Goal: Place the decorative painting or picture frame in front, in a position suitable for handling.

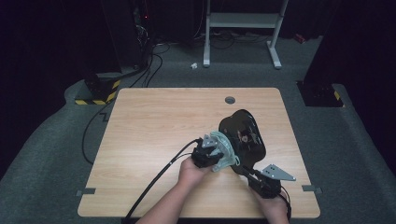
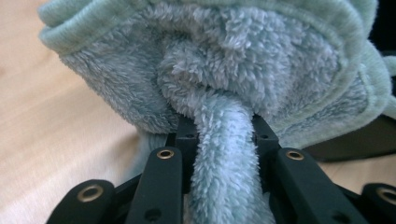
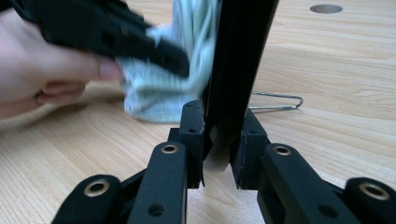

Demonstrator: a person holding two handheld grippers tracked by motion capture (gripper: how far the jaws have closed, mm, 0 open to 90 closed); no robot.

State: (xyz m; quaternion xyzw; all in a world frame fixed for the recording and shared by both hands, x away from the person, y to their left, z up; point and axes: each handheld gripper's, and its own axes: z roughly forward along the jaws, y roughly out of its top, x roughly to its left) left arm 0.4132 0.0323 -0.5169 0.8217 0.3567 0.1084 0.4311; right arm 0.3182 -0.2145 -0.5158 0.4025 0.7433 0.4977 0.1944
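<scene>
Pinched between the left gripper's [image 2: 223, 140] jaws is a pale green fleece cloth [image 2: 224, 65], pressed at nine o'clock against the black mirror [image 1: 243, 137], clamped upright by the right gripper [image 3: 223, 135] on the table [image 1: 154, 126].

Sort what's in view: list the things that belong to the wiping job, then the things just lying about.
In the job:
- black oval mirror, clamped at its edge by the right claw
- pale green fluffy cloth, gripped by the left claw and pressed against the mirror
- wire stand behind the mirror

Lying about:
- white frame on the floor
- cables
- white scrap on the carpet
</scene>
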